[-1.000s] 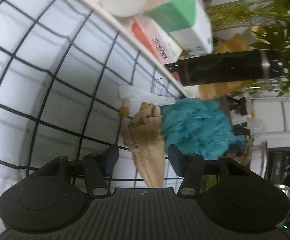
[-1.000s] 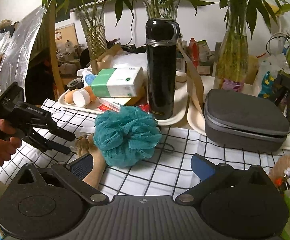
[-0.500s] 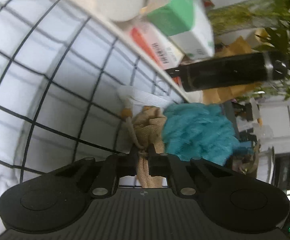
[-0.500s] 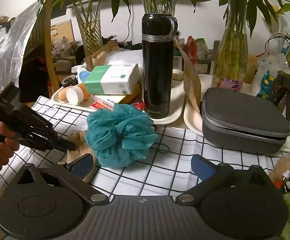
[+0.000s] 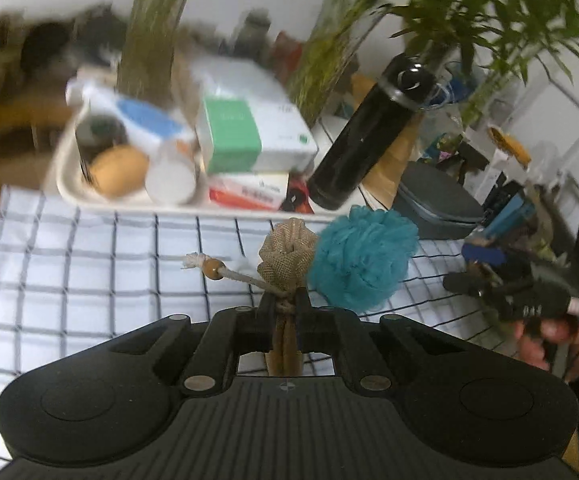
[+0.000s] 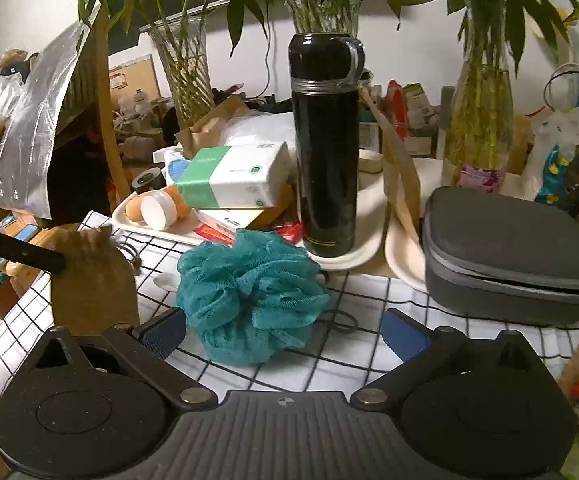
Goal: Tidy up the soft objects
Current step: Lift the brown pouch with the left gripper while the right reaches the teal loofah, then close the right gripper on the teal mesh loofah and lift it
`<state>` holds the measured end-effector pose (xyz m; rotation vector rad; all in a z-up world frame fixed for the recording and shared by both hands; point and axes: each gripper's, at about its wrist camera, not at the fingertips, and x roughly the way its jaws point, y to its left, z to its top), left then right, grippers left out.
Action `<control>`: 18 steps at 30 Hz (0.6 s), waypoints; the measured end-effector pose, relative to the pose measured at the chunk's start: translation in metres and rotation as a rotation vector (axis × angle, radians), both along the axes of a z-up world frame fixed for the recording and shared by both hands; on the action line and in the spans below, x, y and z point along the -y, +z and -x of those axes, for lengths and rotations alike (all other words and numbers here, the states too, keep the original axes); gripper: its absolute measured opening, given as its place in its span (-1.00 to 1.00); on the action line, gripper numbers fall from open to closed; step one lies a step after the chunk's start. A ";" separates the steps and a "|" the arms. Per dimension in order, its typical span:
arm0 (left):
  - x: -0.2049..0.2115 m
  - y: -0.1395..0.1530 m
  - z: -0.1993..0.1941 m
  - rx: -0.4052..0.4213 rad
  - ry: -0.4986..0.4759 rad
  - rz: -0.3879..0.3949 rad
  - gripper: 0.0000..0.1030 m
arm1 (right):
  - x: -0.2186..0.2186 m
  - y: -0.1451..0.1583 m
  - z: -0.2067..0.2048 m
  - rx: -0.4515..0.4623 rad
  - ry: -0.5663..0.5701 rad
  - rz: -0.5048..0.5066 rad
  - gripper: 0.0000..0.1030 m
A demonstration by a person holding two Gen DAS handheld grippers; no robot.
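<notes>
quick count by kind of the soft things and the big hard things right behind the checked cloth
Soft, tan drawstring pouch held in the left tongs: 1
Soft, teal mesh bath pouf: 1
Black flask: 1
Grey zip case: 1
Green-and-white tissue pack: 1
Total: 5

Bare strip of black-gridded white tablecloth [image 6: 369,300] runs between the teal mesh bath pouf [image 6: 249,296] and the dark grey zip-up hard case [image 6: 509,256], wide enough for a gripper. Far edge is walled off by the white oval tray [image 6: 353,256] carrying the tall black flask [image 6: 325,140] and a green-and-white tissue pack [image 6: 233,176]. Left of the pouf, the tablecloth is open out to its edge [image 5: 89,280], apart from the tan burlap drawstring pouch [image 6: 89,280] just beside the pouf.
</notes>
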<state>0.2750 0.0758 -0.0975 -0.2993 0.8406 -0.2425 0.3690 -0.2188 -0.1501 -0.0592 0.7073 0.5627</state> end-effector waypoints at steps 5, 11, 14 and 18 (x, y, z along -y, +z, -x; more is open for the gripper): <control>-0.001 0.007 0.002 0.056 0.001 -0.066 -0.82 | -0.012 -0.001 -0.011 0.008 0.039 -0.022 1.00; -0.001 0.009 0.006 0.067 -0.017 -0.069 -0.82 | -0.037 -0.010 -0.027 0.004 0.094 0.008 1.00; -0.001 0.009 0.006 0.067 -0.027 -0.064 -0.82 | -0.050 -0.018 -0.037 -0.009 0.107 0.034 1.00; -0.003 0.007 0.007 0.060 -0.030 -0.058 -0.82 | -0.064 -0.032 -0.047 -0.033 0.104 0.081 1.00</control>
